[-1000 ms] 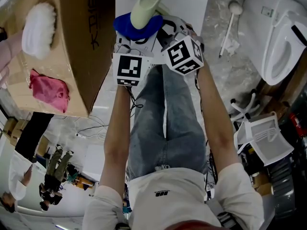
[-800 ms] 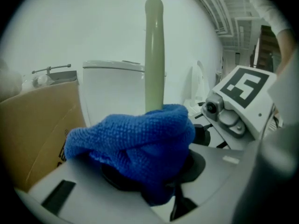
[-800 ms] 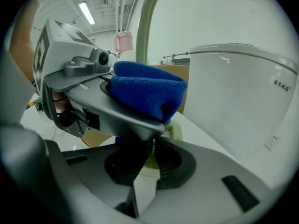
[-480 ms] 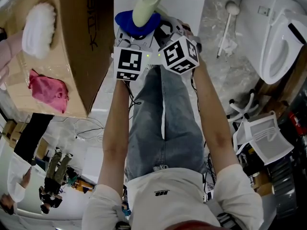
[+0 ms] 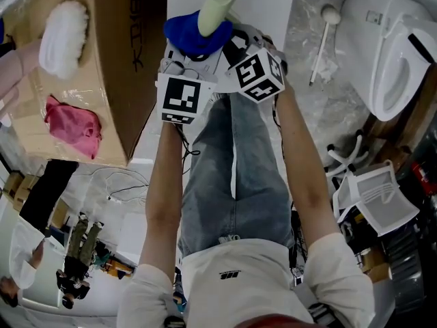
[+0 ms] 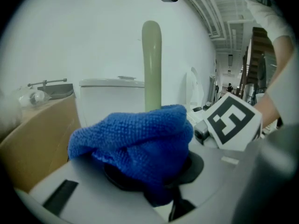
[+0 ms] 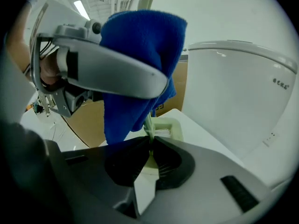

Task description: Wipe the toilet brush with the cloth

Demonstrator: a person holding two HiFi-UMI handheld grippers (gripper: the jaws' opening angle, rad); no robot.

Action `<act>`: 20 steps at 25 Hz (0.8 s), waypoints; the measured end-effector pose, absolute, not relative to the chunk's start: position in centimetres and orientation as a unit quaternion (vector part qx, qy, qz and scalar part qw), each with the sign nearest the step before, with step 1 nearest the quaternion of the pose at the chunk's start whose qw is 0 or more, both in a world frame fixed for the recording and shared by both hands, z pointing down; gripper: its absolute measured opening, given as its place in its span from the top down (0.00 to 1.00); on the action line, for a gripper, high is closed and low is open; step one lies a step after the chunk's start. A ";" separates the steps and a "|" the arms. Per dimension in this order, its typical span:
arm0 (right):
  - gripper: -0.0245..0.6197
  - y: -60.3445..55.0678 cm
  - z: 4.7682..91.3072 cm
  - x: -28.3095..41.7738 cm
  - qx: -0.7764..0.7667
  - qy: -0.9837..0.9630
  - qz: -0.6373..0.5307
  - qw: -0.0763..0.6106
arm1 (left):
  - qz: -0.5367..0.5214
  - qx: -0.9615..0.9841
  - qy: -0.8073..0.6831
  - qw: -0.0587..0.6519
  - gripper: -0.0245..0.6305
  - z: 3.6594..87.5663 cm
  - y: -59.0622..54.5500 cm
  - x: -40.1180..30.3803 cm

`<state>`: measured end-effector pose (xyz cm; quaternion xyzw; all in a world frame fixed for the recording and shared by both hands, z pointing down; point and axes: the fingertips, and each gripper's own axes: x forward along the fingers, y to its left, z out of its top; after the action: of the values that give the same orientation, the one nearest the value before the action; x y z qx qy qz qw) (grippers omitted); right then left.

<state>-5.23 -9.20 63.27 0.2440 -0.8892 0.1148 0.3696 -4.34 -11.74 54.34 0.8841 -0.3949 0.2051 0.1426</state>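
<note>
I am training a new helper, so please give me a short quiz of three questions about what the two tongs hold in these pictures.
1. True or false: the left tongs are shut on the blue cloth.
2. What do the right tongs grip? A) the blue cloth B) the toilet brush C) nothing
3. Fill in: in the head view, the toilet stands on the person's ____ side.
Key: 1 true; 2 B; 3 right.
</note>
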 end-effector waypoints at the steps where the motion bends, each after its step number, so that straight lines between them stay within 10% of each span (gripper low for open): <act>1: 0.92 -9.2 63.3 -5.3 0.244 -0.888 0.115 0.372 | 0.202 0.886 -0.394 0.140 0.79 53.7 -11.8 -4.4; 20: 0.92 -9.2 63.4 -5.5 0.245 -0.878 0.117 0.395 | 0.143 0.908 -0.374 0.127 0.73 42.7 -14.1 -3.9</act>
<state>-5.52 -9.22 63.40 0.2447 -0.8779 0.1171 0.3946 -3.92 -14.13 42.66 0.9076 -0.3737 0.1432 0.1270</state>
